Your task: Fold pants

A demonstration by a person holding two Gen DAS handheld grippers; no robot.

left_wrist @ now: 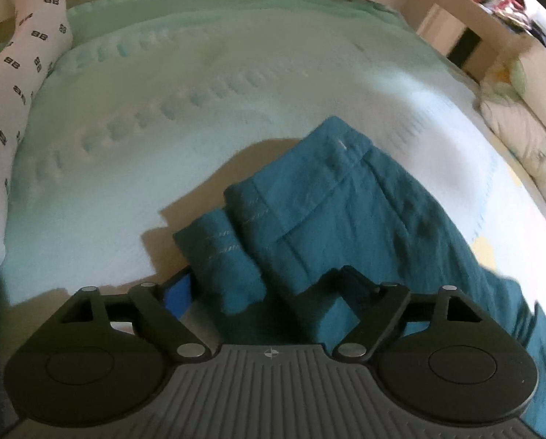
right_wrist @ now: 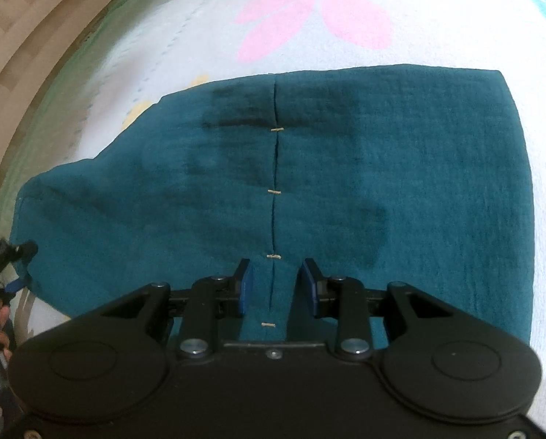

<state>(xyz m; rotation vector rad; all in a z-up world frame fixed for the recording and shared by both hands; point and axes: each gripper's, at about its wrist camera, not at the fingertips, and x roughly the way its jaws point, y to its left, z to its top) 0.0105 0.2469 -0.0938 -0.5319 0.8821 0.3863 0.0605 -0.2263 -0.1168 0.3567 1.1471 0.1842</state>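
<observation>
On pale bedspread (right_wrist: 419, 14), teal pants (right_wrist: 346, 183)

The pants (right_wrist: 346, 183) are matt, crinkly teal cloth; the bed (left_wrist: 163, 109) cover is soft quilted fabric; the right tool (right_wrist: 276, 289) is matt black plastic.

— What carries everything?
— A bed (left_wrist: 207, 84) under a pale mint-and-white quilted bedspread (right_wrist: 382, 11) printed with a pink flower (right_wrist: 309, 14).
— And past its edges?
— Light wood-pattern floor (right_wrist: 24, 29) beyond one side; cream walls (left_wrist: 412, 11), blurred, past the far corner.
</observation>
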